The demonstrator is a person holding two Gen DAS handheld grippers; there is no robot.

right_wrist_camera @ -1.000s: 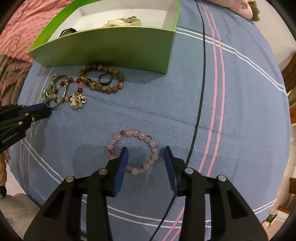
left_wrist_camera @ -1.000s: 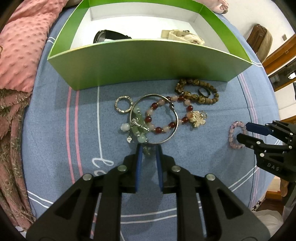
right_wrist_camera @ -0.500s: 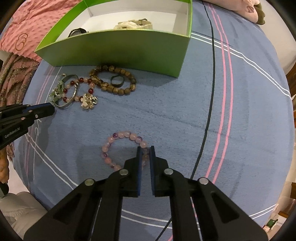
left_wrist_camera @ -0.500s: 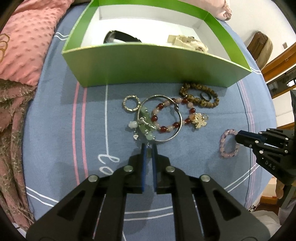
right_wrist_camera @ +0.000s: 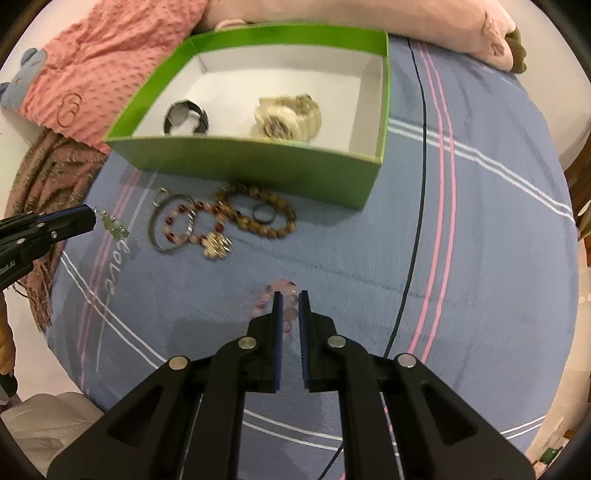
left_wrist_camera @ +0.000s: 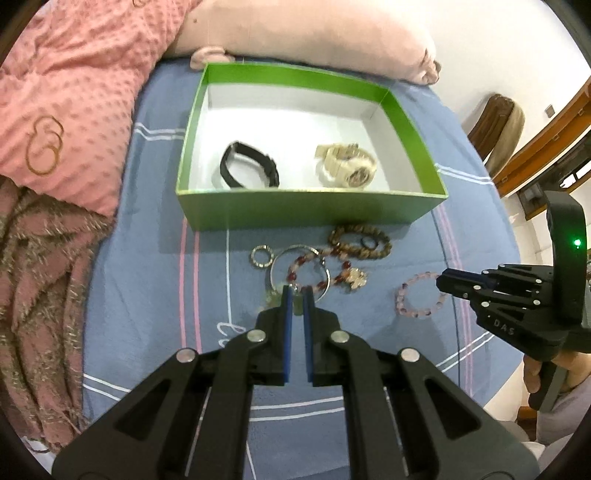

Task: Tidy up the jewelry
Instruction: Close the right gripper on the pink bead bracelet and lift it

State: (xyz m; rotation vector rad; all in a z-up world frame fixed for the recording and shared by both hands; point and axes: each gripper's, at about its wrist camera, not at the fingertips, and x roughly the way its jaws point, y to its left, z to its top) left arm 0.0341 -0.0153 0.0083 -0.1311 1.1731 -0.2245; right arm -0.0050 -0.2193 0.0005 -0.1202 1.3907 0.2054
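My left gripper is shut on a green bead charm bracelet, which hangs from its tips above the blue bedcover. Pale pink beads show between the fingers of my right gripper, shut on a pink bead bracelet. Behind them an open green box holds a black watch and a cream watch. In front of the box lie a silver bangle, a red bead bracelet, a brown bead bracelet, a dark ring, a silver ring and a gold flower charm.
A pink dotted blanket and a fringed throw lie at the left. A pink pillow runs behind the box. The bed's edge drops away at the right, past a wooden chair. A hand holds the right gripper.
Both grippers closed, the left on the green beads and the right on the pink bracelet, then rose. The green beads came away from the pile of jewelry.
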